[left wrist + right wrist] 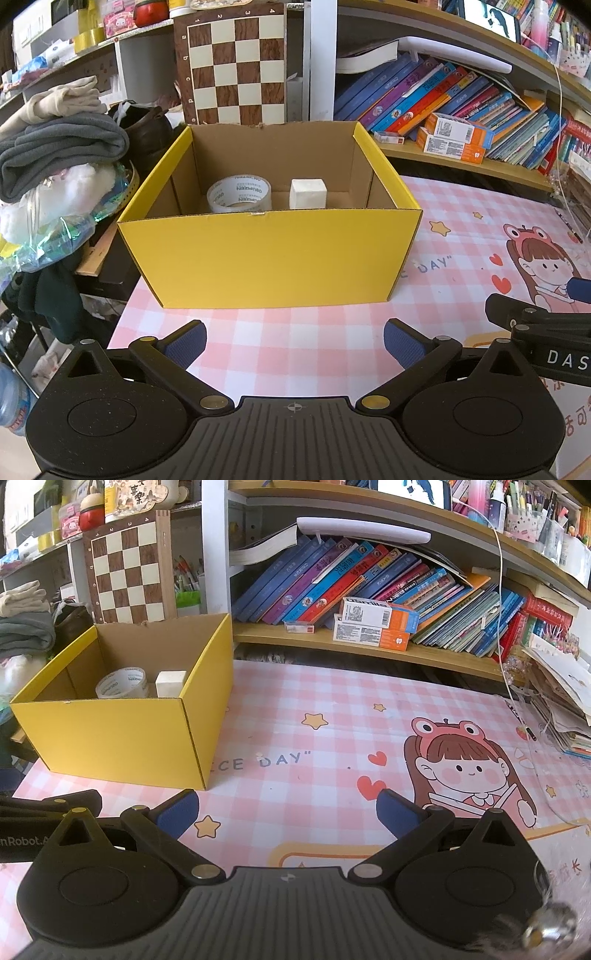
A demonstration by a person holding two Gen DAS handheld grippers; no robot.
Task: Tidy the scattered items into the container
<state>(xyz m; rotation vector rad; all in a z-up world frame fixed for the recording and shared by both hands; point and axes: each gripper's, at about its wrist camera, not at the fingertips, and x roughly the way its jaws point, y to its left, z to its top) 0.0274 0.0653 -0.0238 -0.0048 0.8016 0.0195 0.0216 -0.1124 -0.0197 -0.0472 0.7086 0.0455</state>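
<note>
One yellow box (273, 258) sat on the pink checked surface (314, 686), and inside it lay two items: one roll of clear tape (240, 194) and one white cube (308, 193), side by side near the back wall. The left gripper (294, 345) hovered low just in front of the box, spread wide and empty. The right gripper (284, 812) hung beside it over the surface, also spread and holding nothing.

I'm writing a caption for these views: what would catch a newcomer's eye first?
The open yellow cardboard box on the pink checked cartoon table mat, holding a clear tape roll and a white cube side by side. Behind it stands a brown-and-cream chessboard; both grippers are open and hold nothing.
</note>
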